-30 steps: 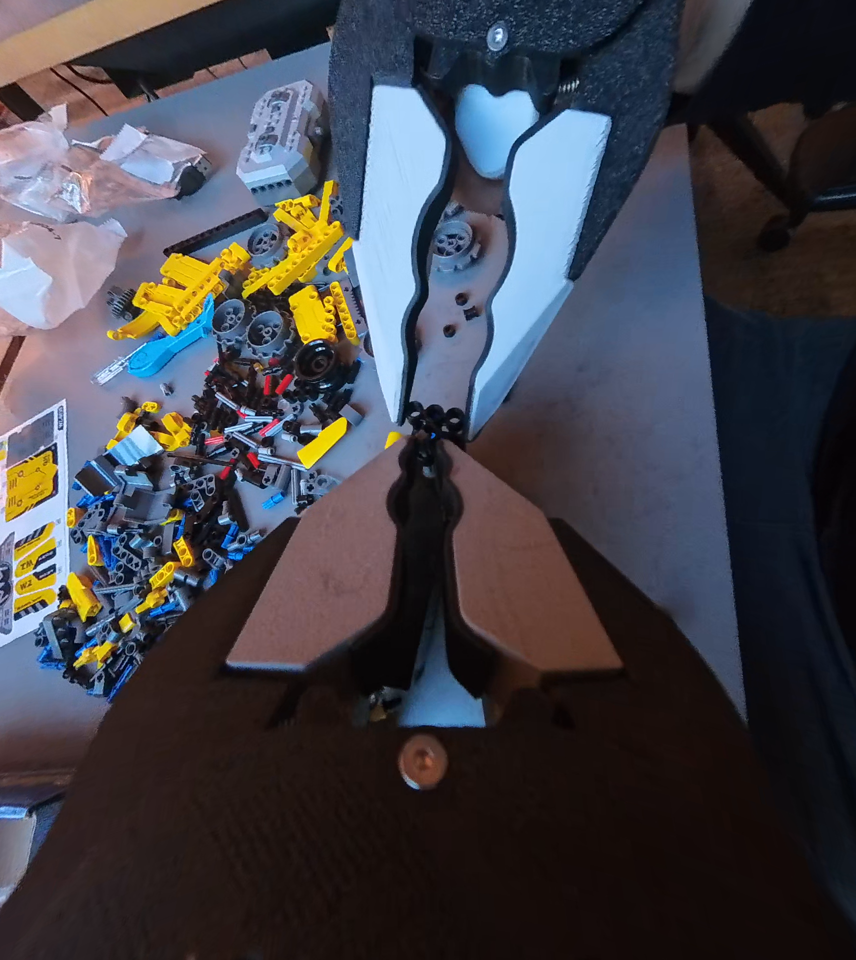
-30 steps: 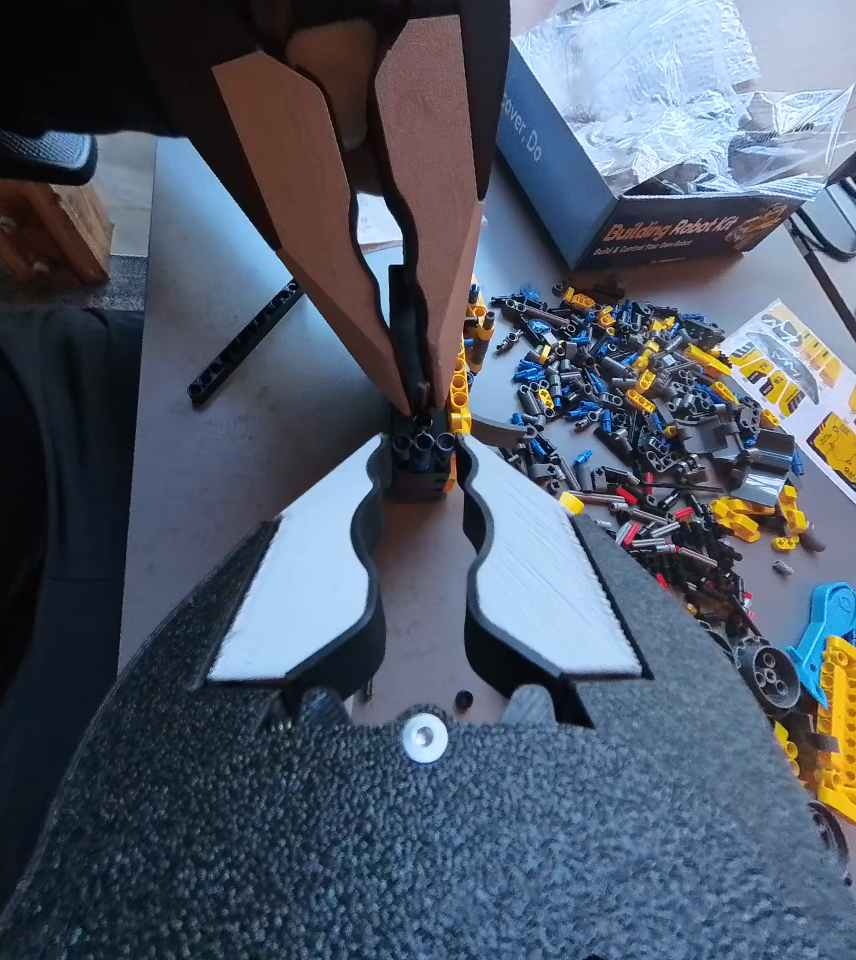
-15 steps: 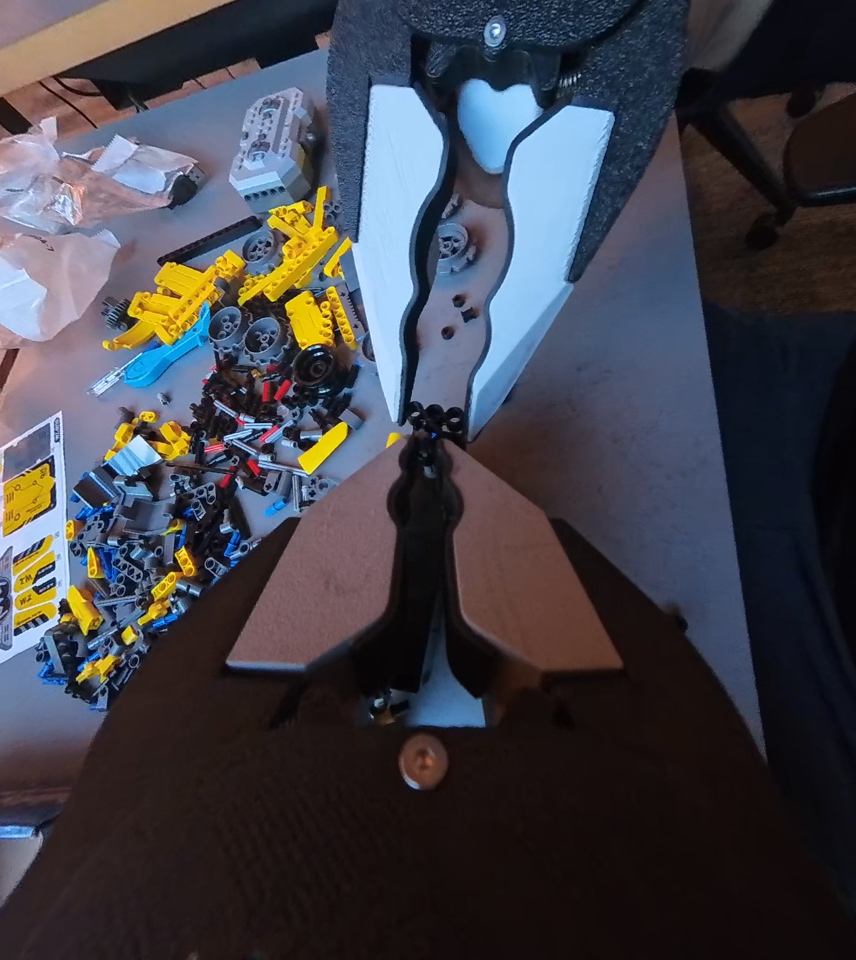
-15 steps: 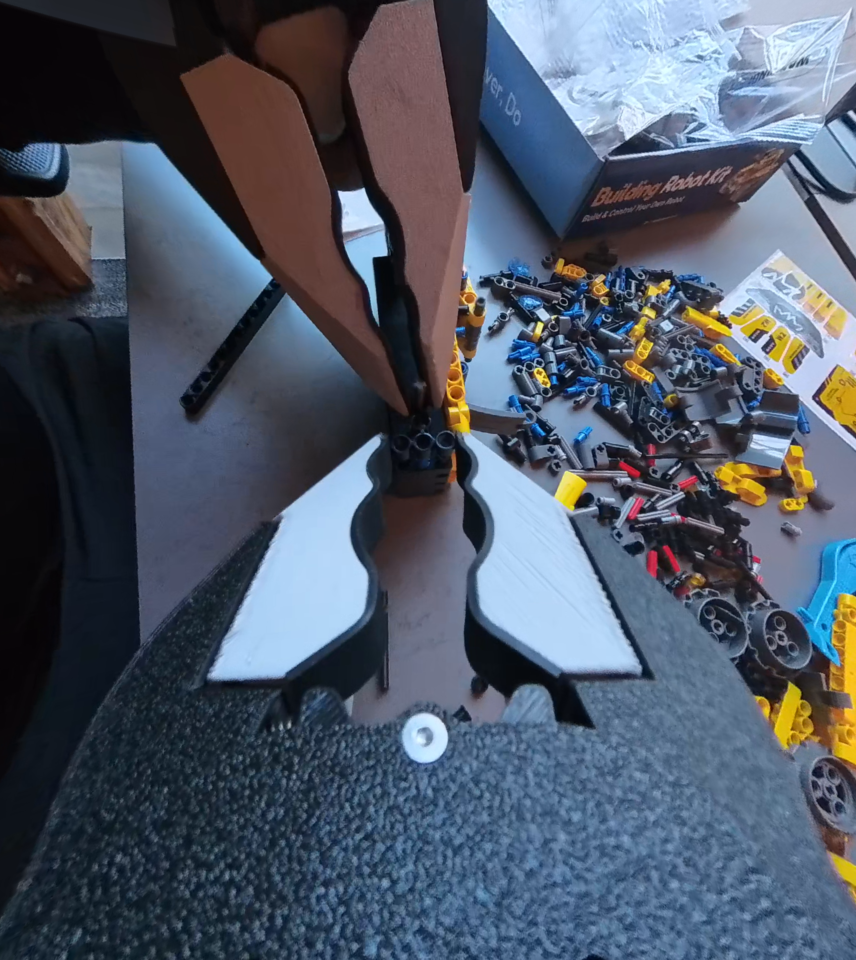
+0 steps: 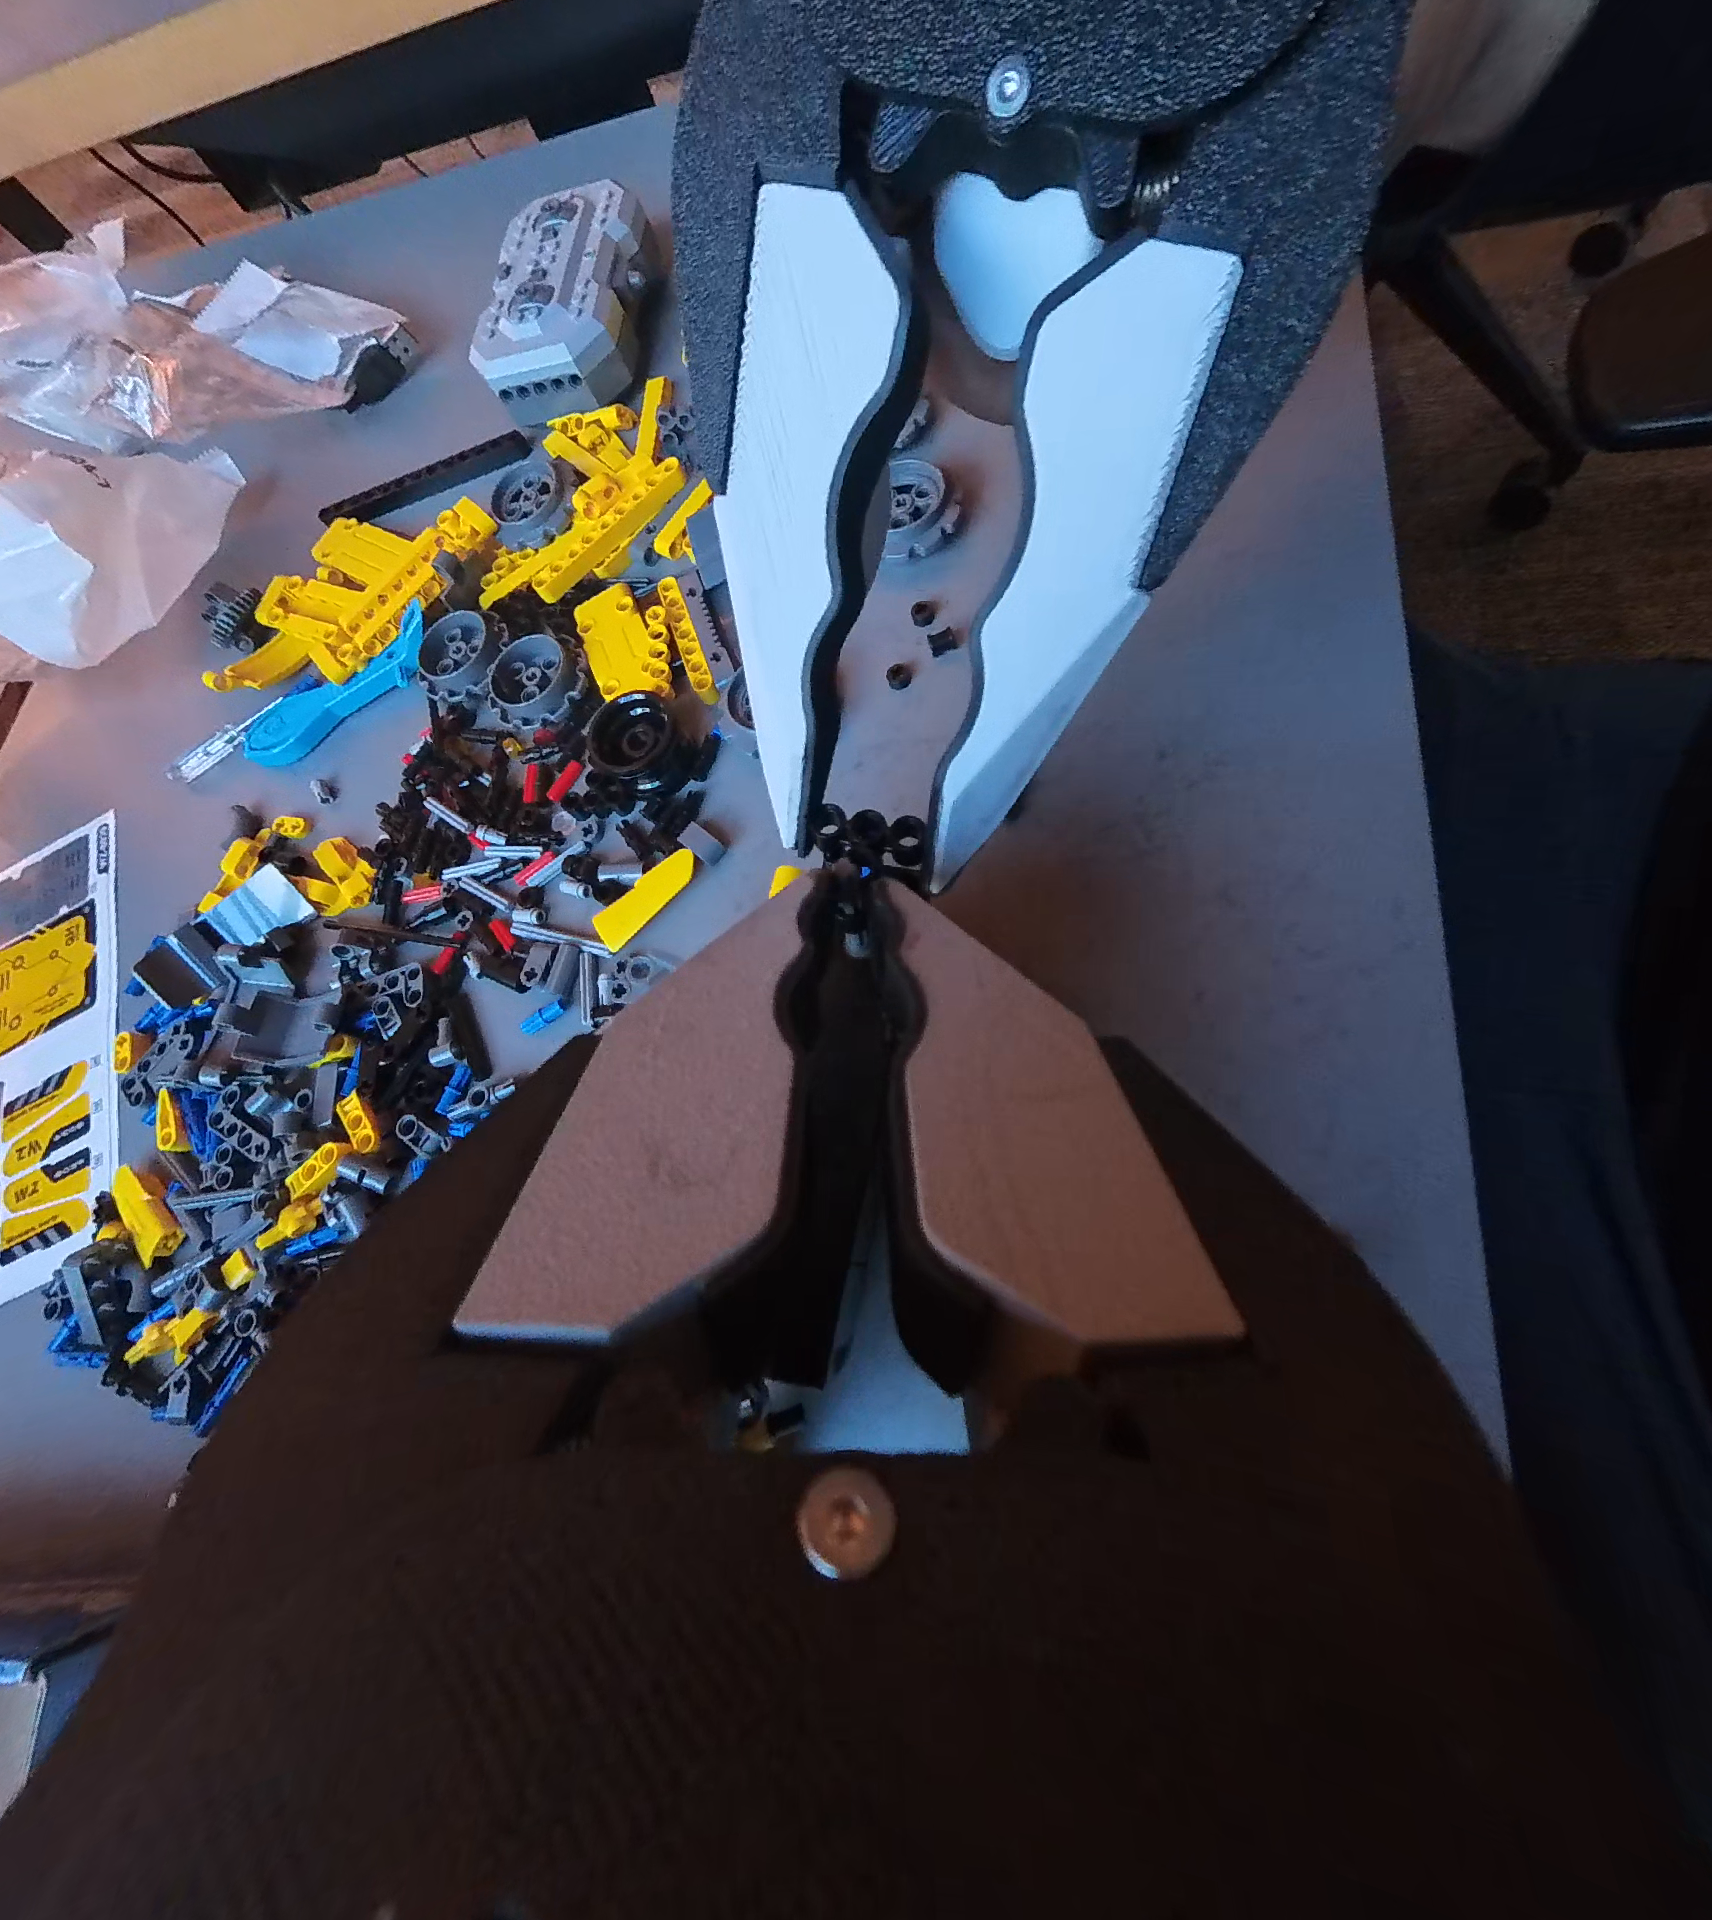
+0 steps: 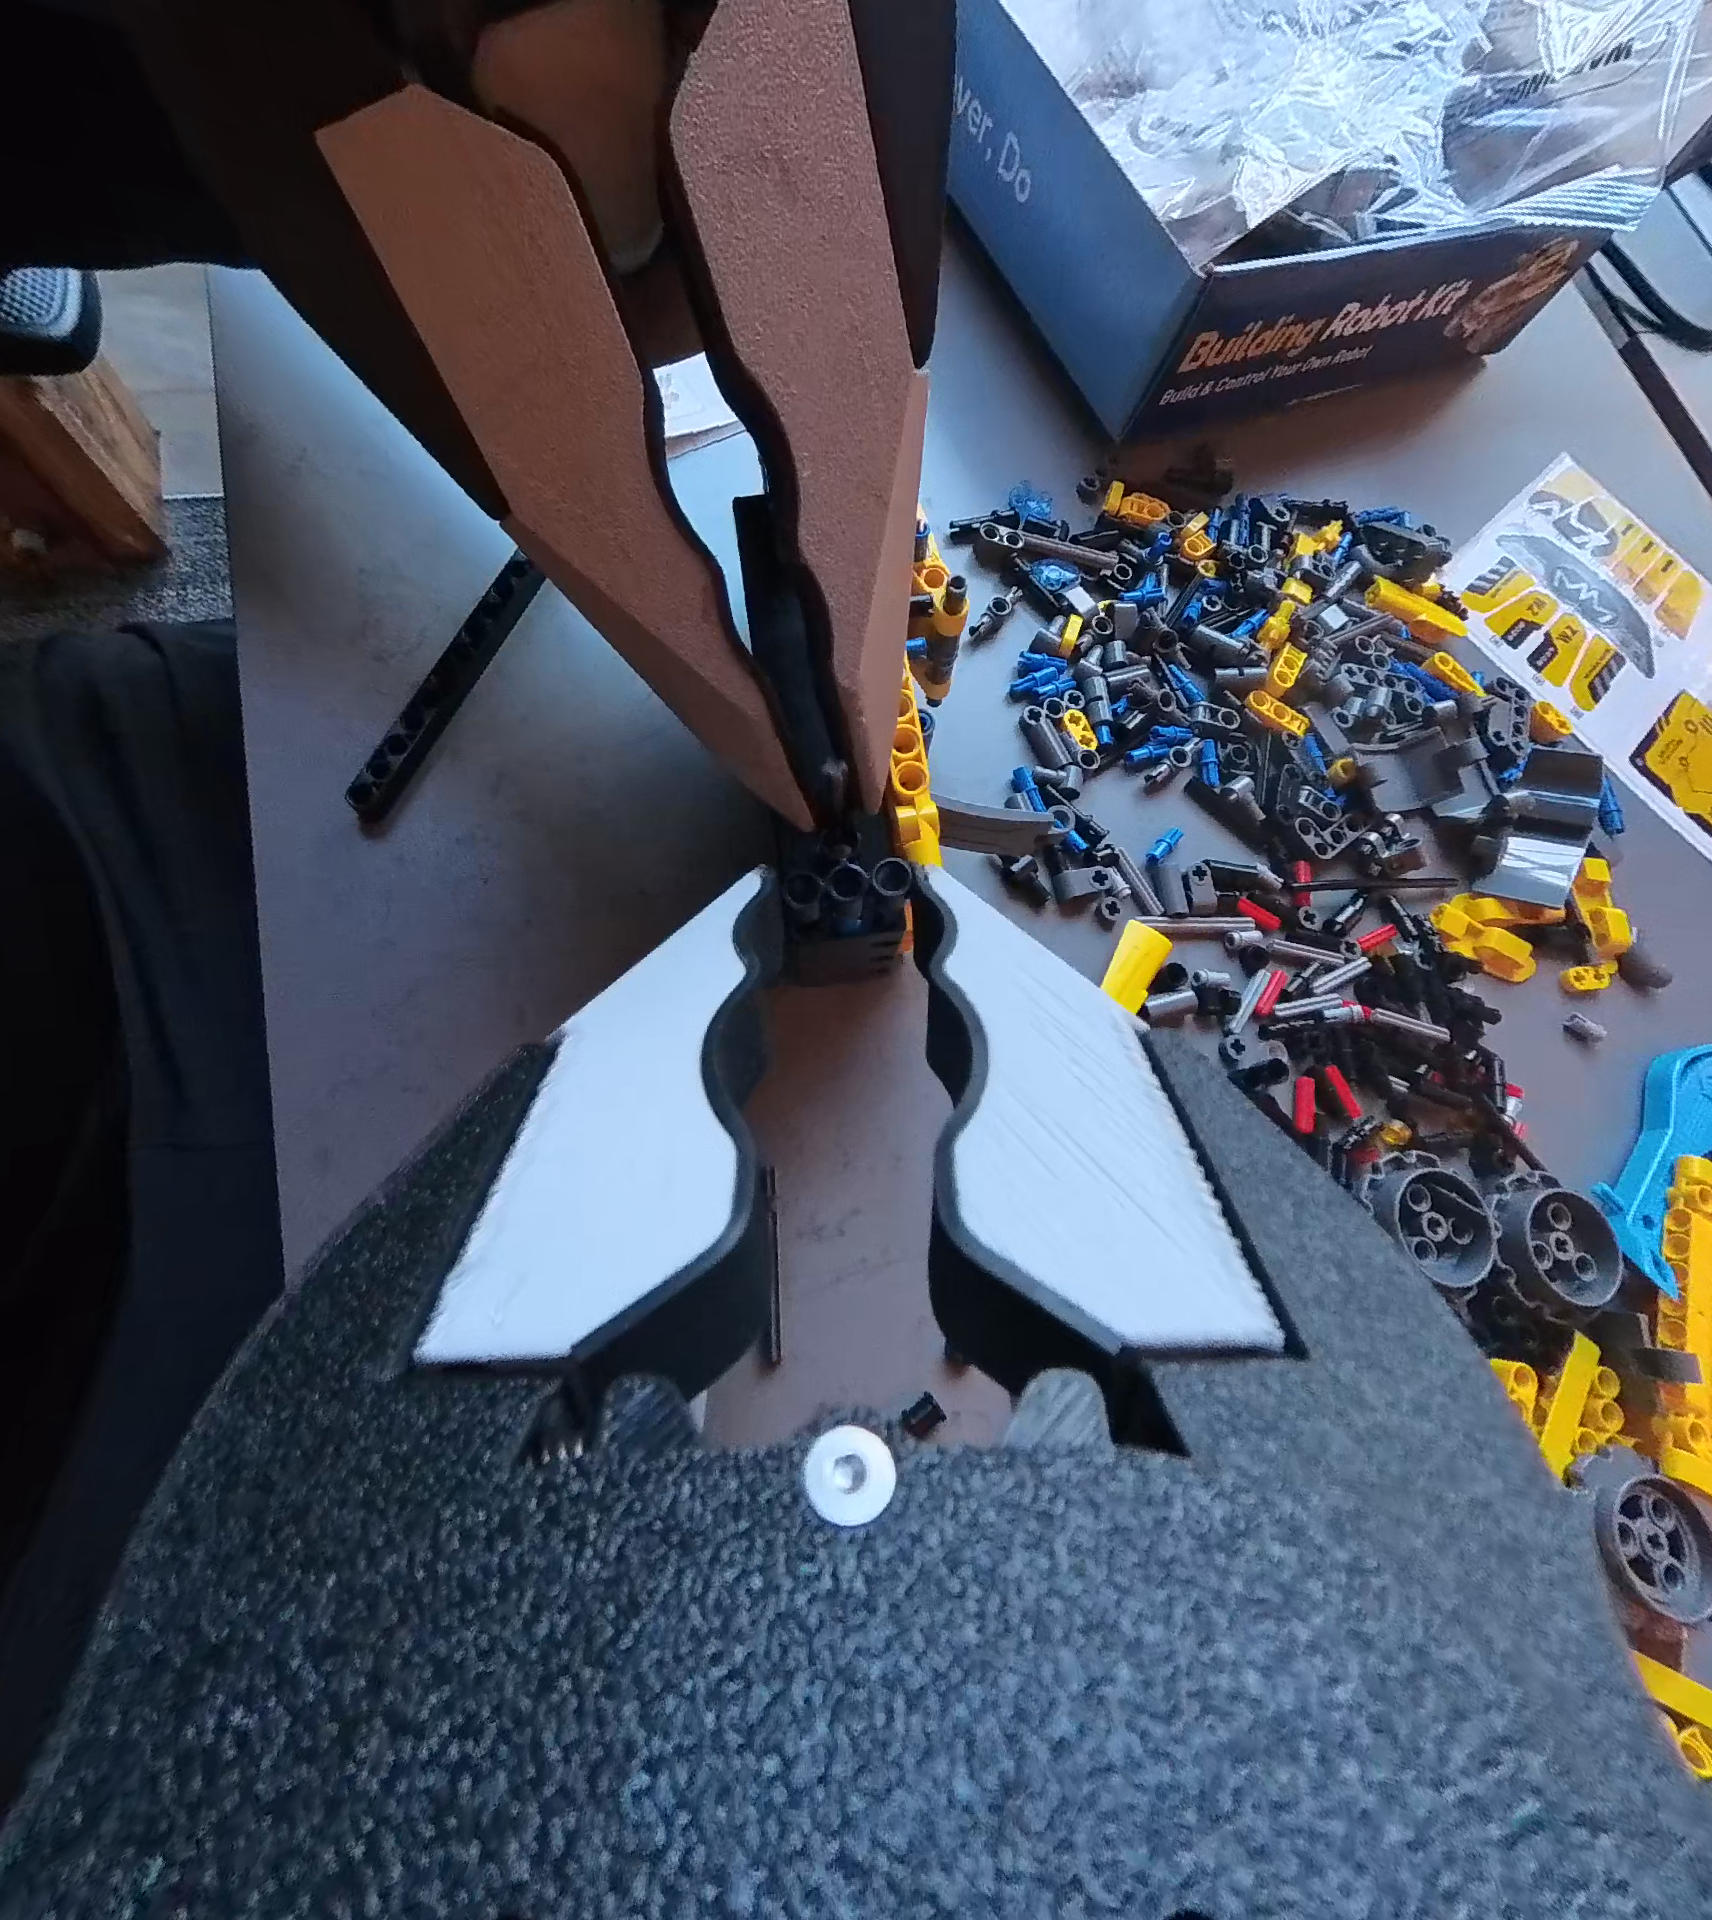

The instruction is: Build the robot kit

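Observation:
My left gripper (image 5: pixel 852 914), with brown fingers, is shut on a long thin black piece (image 6: pixel 787 644) that runs back between its fingers. My right gripper (image 6: pixel 844 896), with white fingers, is shut on a small black block with three round holes (image 6: pixel 847 930). The two grippers meet tip to tip a little above the grey table (image 5: pixel 1247 935). The end of the thin piece touches the top of the block. In the left wrist view the right gripper (image 5: pixel 867 844) comes down from above with the block (image 5: pixel 867 829) at its tips. In the right wrist view the left gripper (image 6: pixel 836 805) comes down from above.
A pile of small black, grey, blue, red and yellow parts (image 6: pixel 1299 727) lies beside the grippers, with yellow beams (image 5: pixel 561 561), grey wheels (image 5: pixel 499 665) and a blue tool (image 5: pixel 322 717). Around them are a sticker sheet (image 6: pixel 1662 665), a blue box (image 6: pixel 1247 260), plastic bags (image 5: pixel 52 468), a black beam (image 6: pixel 447 686) and the table edge (image 5: pixel 1434 935).
Both grippers stay tip to tip with the same hold. They have shifted together a little over the table, so the parts pile and the box sit differently in both views.

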Available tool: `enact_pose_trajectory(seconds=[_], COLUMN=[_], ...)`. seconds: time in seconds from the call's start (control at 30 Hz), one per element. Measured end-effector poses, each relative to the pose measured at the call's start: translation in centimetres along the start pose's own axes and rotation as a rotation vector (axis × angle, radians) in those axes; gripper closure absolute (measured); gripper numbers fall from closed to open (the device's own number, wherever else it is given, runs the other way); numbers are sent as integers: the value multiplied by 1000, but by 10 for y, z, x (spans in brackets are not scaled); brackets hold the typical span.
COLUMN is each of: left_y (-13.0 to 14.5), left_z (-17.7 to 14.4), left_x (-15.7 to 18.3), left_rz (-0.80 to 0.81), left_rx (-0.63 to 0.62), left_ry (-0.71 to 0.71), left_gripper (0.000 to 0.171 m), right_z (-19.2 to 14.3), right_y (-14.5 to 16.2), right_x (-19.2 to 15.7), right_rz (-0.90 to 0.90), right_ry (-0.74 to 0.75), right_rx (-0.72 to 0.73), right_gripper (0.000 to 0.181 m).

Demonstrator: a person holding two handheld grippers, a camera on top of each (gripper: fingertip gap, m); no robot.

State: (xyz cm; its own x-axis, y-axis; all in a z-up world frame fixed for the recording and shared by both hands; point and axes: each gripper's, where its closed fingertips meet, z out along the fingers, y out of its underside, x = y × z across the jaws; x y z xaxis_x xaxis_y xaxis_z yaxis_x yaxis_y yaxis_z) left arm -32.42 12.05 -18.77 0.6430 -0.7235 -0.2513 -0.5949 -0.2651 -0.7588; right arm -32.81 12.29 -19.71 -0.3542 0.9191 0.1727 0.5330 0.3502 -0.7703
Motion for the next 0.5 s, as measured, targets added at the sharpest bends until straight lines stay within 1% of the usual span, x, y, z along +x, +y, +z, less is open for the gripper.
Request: enact_pose_trajectory(seconds=[0.03, 0.5], left_y=[0, 0], left_z=[0, 0], left_x=[0, 0], left_rz=[-2, 0], left_rx=[0, 2], left_ry=[1, 7], left_gripper=[170, 170], right_z=[0, 1], right_y=[0, 1], right_x=[0, 0], right_rz=[-1, 14], right_ry=[1, 7], right_rx=[-2, 4], right_gripper=[157, 157])
